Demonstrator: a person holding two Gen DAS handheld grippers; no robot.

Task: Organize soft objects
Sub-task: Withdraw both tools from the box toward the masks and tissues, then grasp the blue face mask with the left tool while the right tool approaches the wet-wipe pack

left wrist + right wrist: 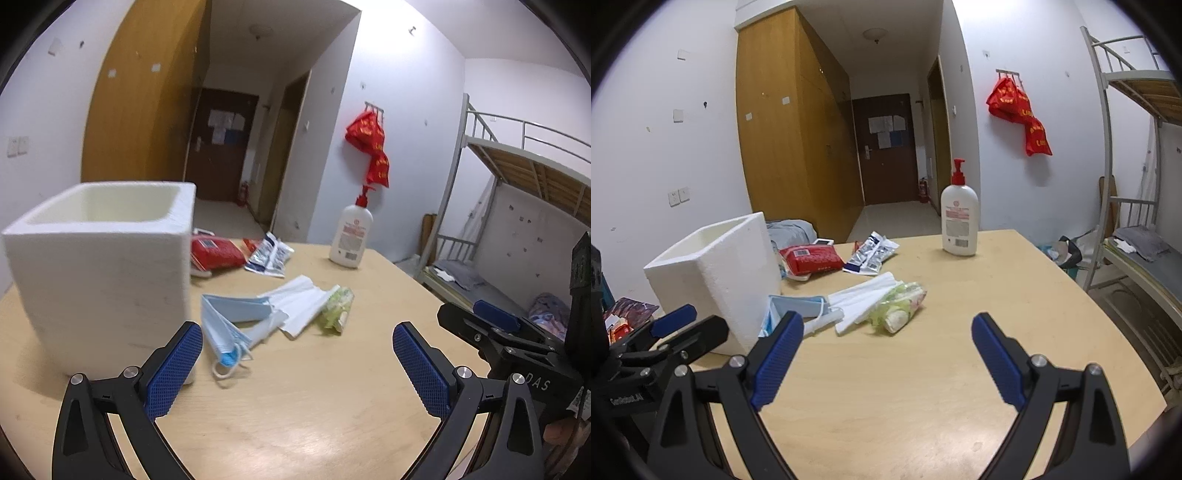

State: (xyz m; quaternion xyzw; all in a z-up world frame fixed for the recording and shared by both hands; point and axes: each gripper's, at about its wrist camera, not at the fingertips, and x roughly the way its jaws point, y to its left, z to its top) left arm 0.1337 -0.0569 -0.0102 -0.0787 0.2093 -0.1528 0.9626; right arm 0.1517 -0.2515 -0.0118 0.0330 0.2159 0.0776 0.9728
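1. Hovering empty, left gripper (297,363) and right gripper (886,354) both have jaws spread apart.
2. Blue masks (227,325) lie just ahead of the left gripper, beside the foam box (103,273), long axis near-to-far.

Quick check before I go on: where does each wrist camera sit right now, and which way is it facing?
Left wrist: low over the table, near the foam box, facing the blue masks; left gripper open, right gripper at right.
Right wrist: further right, facing the green packet; its fingers open, left gripper at left.
Shared: box, masks, lotion bottle.
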